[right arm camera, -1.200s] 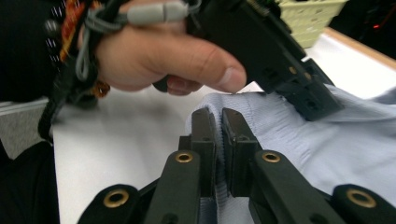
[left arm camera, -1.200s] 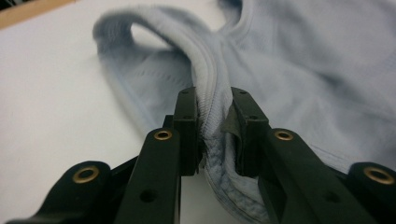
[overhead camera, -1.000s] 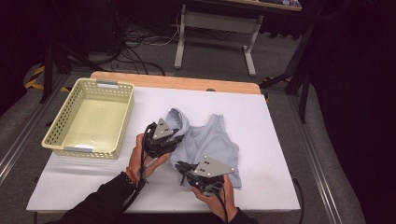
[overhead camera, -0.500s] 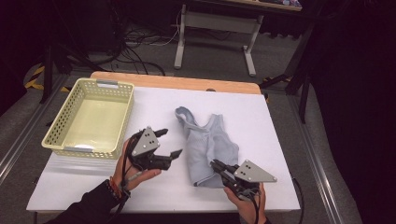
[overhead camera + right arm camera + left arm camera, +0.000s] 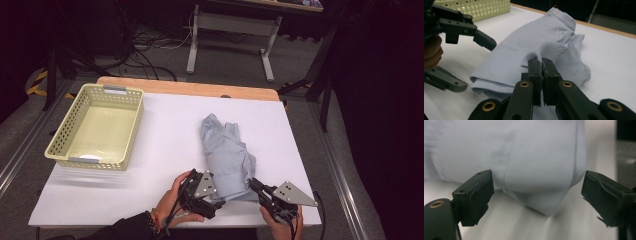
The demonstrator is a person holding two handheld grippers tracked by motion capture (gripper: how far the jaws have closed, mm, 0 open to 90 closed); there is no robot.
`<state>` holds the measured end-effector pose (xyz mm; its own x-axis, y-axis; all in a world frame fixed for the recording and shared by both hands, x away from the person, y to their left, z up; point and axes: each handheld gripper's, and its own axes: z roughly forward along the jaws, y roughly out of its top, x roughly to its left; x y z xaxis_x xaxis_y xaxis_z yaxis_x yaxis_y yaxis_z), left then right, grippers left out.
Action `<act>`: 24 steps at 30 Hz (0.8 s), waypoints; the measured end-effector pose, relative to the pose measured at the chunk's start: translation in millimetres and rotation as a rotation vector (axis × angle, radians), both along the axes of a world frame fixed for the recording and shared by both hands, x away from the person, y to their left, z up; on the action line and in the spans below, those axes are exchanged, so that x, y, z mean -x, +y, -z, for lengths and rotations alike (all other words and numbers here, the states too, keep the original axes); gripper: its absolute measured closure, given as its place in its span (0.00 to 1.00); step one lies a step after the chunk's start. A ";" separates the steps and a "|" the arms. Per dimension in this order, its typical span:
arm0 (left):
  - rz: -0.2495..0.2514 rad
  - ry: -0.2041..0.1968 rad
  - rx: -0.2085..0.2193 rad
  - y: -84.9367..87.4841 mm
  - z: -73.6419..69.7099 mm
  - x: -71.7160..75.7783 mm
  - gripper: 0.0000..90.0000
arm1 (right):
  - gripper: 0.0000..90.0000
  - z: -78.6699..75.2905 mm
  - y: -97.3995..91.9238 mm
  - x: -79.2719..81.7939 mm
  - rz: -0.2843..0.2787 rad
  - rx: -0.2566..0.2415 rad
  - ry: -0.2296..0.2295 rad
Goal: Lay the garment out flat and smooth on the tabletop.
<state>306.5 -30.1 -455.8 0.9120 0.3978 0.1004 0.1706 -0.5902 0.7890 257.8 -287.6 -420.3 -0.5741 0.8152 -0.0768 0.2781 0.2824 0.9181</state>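
Desk (image 5: pixel 150 165): white matte top with a bare wooden strip along its far edge, standing mid-frame in the high view on grey carpeted floor; dark room behind, with black cables (image 5: pixel 145 42) on the floor at upper left and the pale metal legs of a second table (image 5: pixel 230 47) at upper centre. Basket (image 5: pixel 95 127): pale yellow plastic, rectangular, perforated walls, grey handle tabs on its short ends, at the left of the desk, well apart from the garment. Garment (image 5: pixel 227 155): a light blue-grey knit top, finely ribbed, folded lengthwise into a long narrow bundle running from the desk's centre down toward the lower edge of the frame, its neckline or straps bunched at the far end, the near end a rounded fold. Left tongs (image 5: pixel 212 200): black, with a grey three-cornered plate, at lower centre; I have just been spreading them, and they stand wide apart with the garment's near folded corner between the pads, the pads not pressing it. Right tongs (image 5: pixel 254 185): at lower right, just beside the garment's near right edge; together, and from my right gripper view I cannot tell whether any cloth is nipped between the tips.
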 end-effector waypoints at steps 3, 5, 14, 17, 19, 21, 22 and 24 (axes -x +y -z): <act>-0.032 0.028 -0.037 0.2 8.3 -7.8 0.19 | 0.97 6.1 -8.3 2.2 0.026 -0.001 0.018; -0.031 0.036 -0.033 1.9 7.4 -9.6 0.20 | 0.97 9.3 -12.7 3.9 0.043 0.003 0.028; 0.026 0.081 -0.058 1.2 8.4 -12.5 0.49 | 0.96 24.8 -24.8 9.2 0.059 0.004 0.115; 0.052 0.084 -0.054 1.9 8.3 -13.4 0.57 | 0.88 29.1 -25.0 6.8 0.063 0.021 0.147; 0.070 0.094 -0.050 2.5 8.4 -14.7 0.61 | 0.78 30.0 -26.3 4.9 0.076 0.015 0.164; 0.075 0.105 -0.050 3.3 8.2 -15.3 0.69 | 0.70 28.2 -28.2 4.6 0.081 0.004 0.153; 0.079 0.106 -0.052 3.6 8.1 -15.3 0.75 | 0.66 25.3 -29.7 4.9 0.077 -0.007 0.139; 0.084 0.104 -0.056 4.9 7.7 -16.4 0.86 | 0.57 17.3 -33.8 3.9 0.085 -0.053 0.109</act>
<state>322.8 -25.3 -463.5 0.9486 0.3158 0.0232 0.1978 -0.6483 0.7352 253.9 -321.4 -437.6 -0.5050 0.8627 0.0265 0.3981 0.2055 0.8940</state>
